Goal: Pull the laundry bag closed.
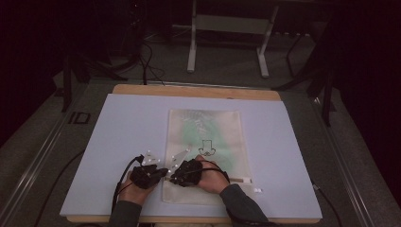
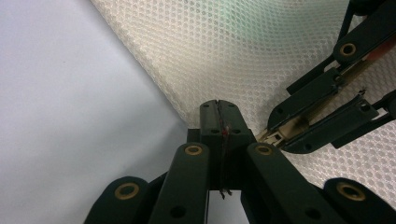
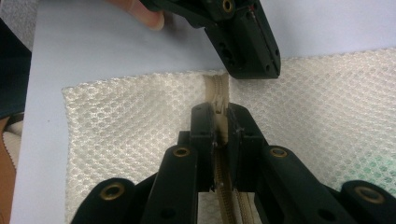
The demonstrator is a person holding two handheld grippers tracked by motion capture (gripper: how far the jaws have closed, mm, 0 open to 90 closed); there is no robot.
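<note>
Pinching the beige zipper tape [image 3: 217,91] between closed jaws, the right gripper [image 1: 185,171] sits on the near left part of the mesh bag [image 1: 208,137]; the left gripper [image 1: 150,174] lies just beside it at the bag's left edge, jaws pressed together, tips at the mesh border, whether cloth is caught between them cannot be told. The bag lies flat on the pale sheet [image 1: 118,137], left of its middle; a wooden board [image 1: 198,91] shows beyond the bag's far end.
</note>
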